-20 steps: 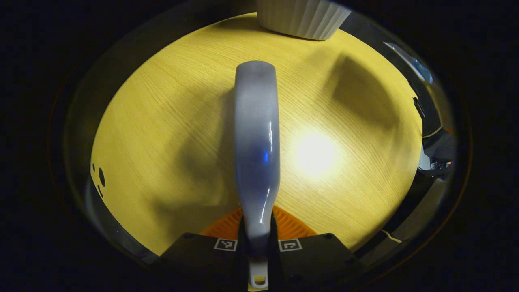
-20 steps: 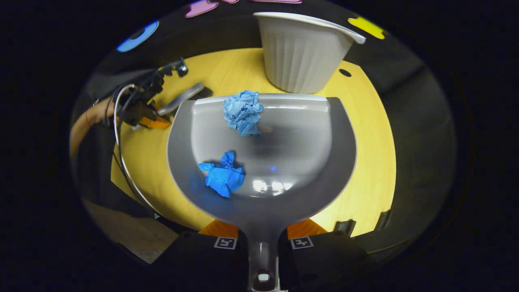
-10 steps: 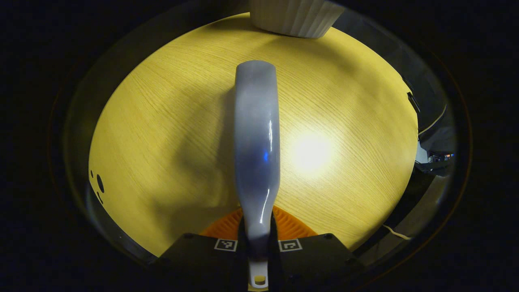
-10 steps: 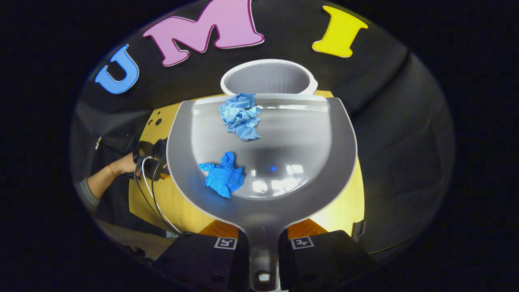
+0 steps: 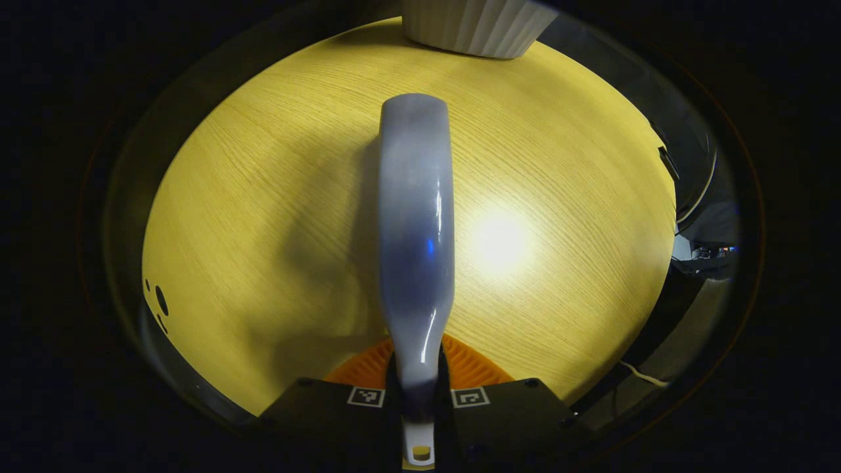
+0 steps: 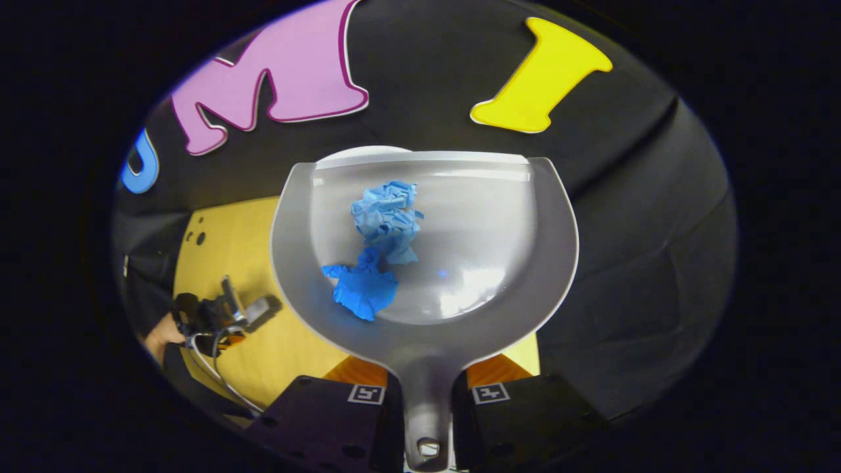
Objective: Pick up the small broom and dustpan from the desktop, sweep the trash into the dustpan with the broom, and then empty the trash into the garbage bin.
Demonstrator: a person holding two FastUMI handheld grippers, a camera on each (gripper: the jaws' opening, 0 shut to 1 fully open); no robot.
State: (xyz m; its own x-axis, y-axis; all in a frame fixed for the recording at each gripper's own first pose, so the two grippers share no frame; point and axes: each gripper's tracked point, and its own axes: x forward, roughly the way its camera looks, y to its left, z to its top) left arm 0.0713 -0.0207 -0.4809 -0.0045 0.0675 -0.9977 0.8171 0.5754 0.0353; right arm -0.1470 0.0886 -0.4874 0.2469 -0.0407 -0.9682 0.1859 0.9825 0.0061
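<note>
The right tool (image 6: 427,401) clamps the dustpan (image 6: 486,217), two paper wads (image 6: 378,253) aboard. Left tool (image 5: 418,397) clamps the broom (image 5: 415,230). Tipped off-line, wads may miss the bin (image 5: 476,26).

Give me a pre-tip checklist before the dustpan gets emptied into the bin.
1. Right claw shut on grey plastic dustpan handle: ok.
2. Both crumpled blue paper wads inside the pan: ok.
3. Pan's front lip over white ribbed garbage bin: cannot tell, only a sliver of rim shows.
4. Left claw shut on grey broom: ok.
5. Broom away from the bin, above yellow wooden desktop: ok.
</note>
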